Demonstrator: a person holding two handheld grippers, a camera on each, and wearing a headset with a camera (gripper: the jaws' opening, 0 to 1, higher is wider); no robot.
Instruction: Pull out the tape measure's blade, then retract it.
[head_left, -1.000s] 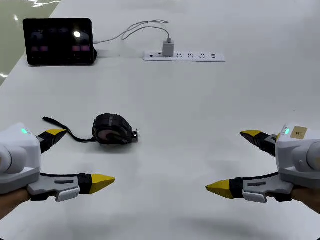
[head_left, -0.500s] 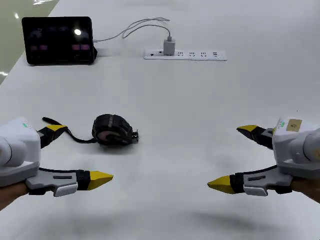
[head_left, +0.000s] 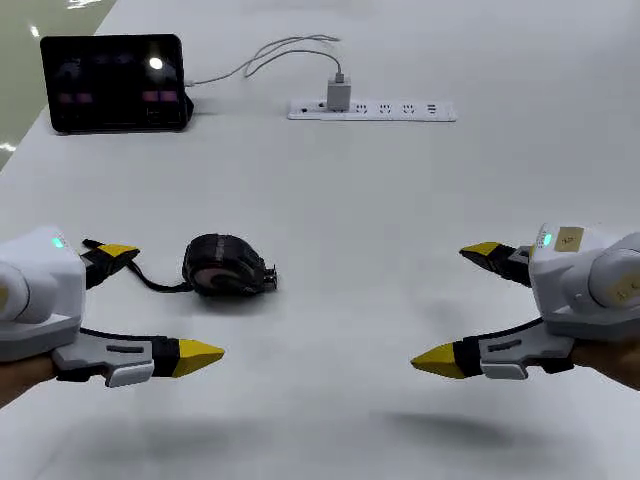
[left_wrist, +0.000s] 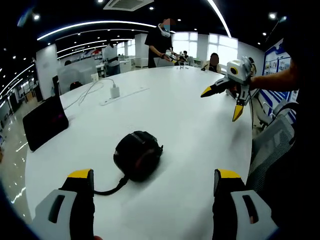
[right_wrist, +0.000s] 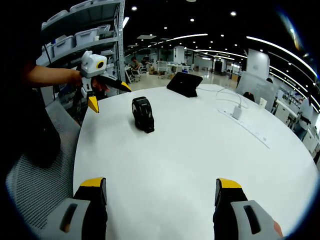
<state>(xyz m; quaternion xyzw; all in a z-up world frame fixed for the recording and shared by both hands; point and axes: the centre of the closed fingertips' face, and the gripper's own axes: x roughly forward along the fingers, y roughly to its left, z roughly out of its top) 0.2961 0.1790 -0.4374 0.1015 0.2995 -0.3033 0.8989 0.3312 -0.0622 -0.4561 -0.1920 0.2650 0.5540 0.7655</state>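
The tape measure (head_left: 222, 266), a dark round case, lies on the white desk (head_left: 350, 200), and neither claw touches it. A black strap (head_left: 150, 282) trails from the case across the desk toward the left claw (head_left: 167, 301). On the case's opposite side, toward the right claw (head_left: 447, 305), the small end tab of the blade sits tight against the case mouth.

The left claw hangs just beside the tape measure, on its strap side and a little nearer the person. Its jaws are spread wide with nothing between them. Its farther yellow tip is close to the strap's loose end, but I cannot tell whether they touch. In the left gripper view the tape measure lies ahead of the two jaws, beyond their tips.

The right claw hangs well apart from the tape measure, on its tab side, also spread wide and holding nothing. In the right gripper view the tape measure lies far ahead, left of centre, with the left claw just past it.

Beyond the tape measure, on the far part of the desk, a dark tablet (head_left: 115, 82) stands propped up. A white cable (head_left: 260, 58) runs from it to a white charger (head_left: 338, 97) plugged into a white power strip (head_left: 385, 110), all well apart from the tape measure
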